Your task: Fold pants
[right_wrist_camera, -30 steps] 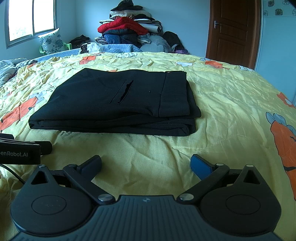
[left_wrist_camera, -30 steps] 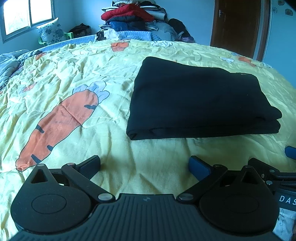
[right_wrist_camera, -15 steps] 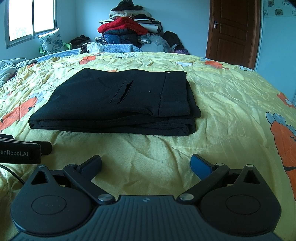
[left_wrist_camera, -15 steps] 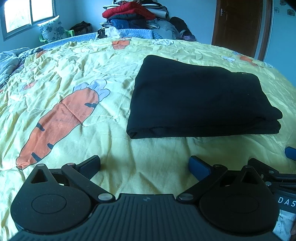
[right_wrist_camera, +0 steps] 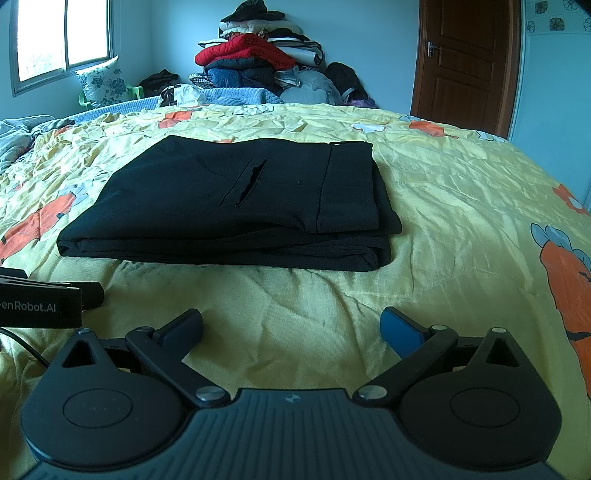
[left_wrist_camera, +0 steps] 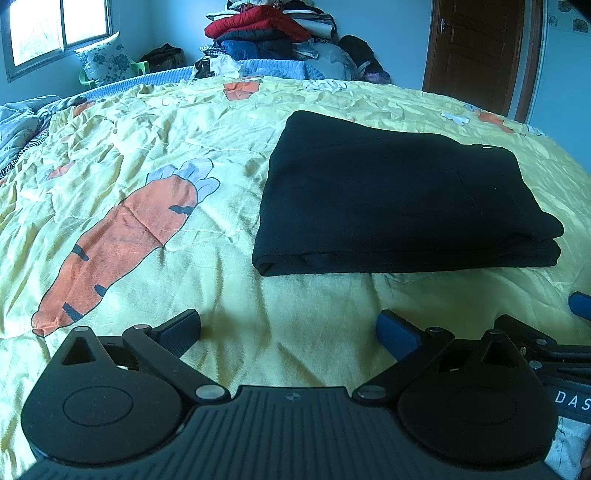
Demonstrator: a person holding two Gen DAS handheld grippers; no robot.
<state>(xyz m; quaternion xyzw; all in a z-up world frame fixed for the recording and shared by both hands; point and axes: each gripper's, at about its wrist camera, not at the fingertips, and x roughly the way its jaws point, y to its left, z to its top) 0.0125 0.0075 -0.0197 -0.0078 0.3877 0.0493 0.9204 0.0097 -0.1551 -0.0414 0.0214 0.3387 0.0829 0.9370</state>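
Pants folded on bedspread; tongs apparently empty.

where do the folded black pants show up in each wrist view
Left wrist: the pants lie right of centre on the bedspread, beside the big carrot print, beyond the open left claw.
Right wrist: the pants lie left of centre, pocket slit up, beyond the open right claw.
Shared landmark: the clothes pile with the red jacket at the far wall.
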